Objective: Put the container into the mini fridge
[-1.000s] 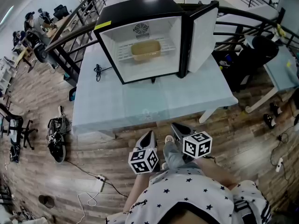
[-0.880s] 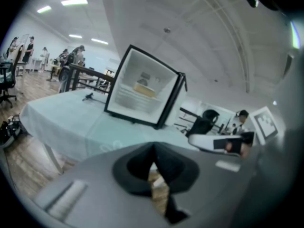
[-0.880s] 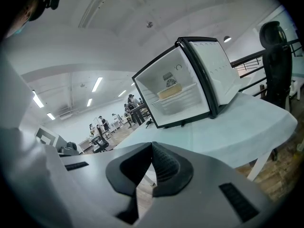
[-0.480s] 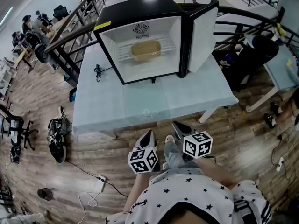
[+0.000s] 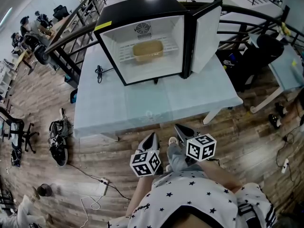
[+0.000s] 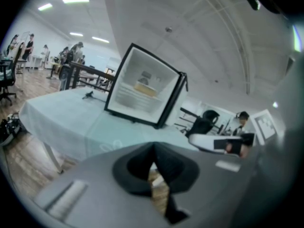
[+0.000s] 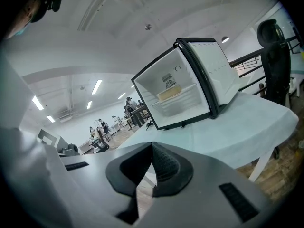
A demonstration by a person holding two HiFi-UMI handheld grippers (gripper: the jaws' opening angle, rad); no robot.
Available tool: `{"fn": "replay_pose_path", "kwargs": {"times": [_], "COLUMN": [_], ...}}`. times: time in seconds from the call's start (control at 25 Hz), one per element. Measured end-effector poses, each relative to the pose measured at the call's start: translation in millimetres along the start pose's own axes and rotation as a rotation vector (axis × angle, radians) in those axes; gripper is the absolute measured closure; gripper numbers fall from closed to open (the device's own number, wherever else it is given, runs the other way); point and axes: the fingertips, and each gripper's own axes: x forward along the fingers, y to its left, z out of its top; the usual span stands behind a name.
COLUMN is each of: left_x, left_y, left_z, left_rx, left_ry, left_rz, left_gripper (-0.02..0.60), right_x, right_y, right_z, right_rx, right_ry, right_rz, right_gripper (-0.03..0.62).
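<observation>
We are facing a pale-blue tabletop (image 5: 142, 108) over wooden plank flooring (image 5: 95, 151). The tan rectangular plastic container (image 5: 148, 50) is sitting on the shelf of the open black mini fridge (image 5: 137, 6), at the far side. Our left gripper (image 5: 151, 137) and right gripper (image 5: 180, 128) are holding their fingers together, empty.

The fridge (image 5: 137, 6) is black outside and white inside. The container (image 5: 148, 50) is tan, the table (image 5: 142, 110) pale blue-green, the floor (image 5: 97, 156) brown planks, and the shirt (image 5: 190, 198) white with black stars.

container (image 5: 148, 50) in mini fridge (image 5: 142, 13), fridge on table (image 5: 142, 110)
</observation>
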Motion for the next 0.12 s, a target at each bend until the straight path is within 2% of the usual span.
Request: {"fn": "replay_pose_path", "kwargs": {"times": [0.12], "left_x": [0.8], "left_y": [0.5], "left_z": [-0.2], "left_rx": [-0.002], "left_ry": [0.001], "left_rz": [-0.001], "left_gripper": [0.577], "right_x": [0.7], "right_y": [0.6], "right_z": [0.1], "right_rx": [-0.002], "right_ry": [-0.002], "right_rz": [0.005], "right_gripper": [0.572]}}
